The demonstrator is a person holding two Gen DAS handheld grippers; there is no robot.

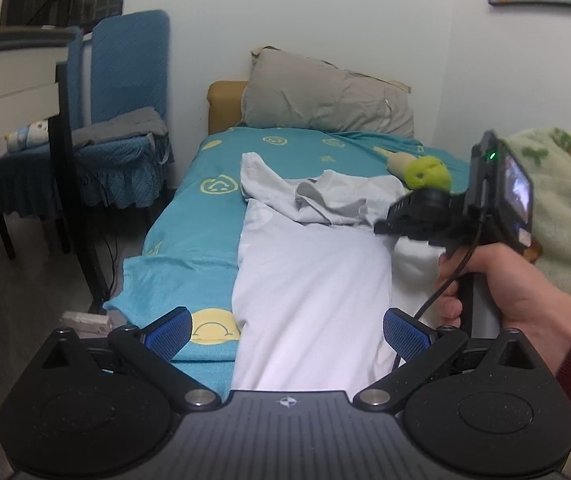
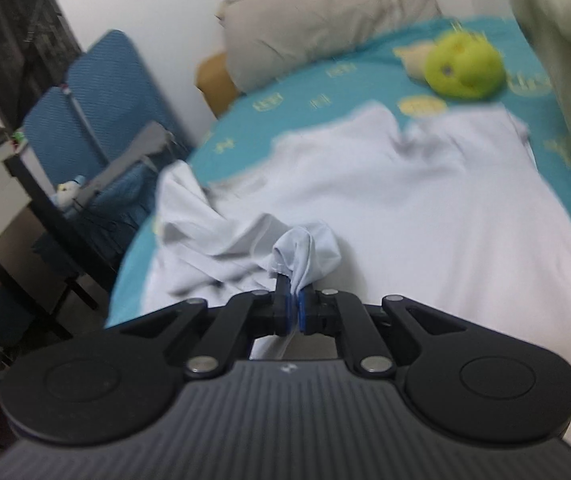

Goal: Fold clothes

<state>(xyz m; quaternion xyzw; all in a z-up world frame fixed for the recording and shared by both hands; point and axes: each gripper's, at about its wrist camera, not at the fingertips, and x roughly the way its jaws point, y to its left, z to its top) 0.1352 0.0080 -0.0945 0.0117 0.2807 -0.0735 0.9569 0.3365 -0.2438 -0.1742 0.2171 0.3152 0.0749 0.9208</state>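
Two tools differ: your right hand-held gripper [image 2: 292, 300] pinches the white shirt's [image 2: 385, 208] sleeve; left hand-held gripper [image 1: 287, 330] gapes empty. Next, carry the sleeve inward.

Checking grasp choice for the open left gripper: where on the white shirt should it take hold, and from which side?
Probably the near hem, at the left edge of the white shirt, coming from the foot of the bed. That edge lies flat against the teal sheet, right ahead of the open left gripper. The right gripper is shut on a bunched fold, so a matching hem corner suits folding.
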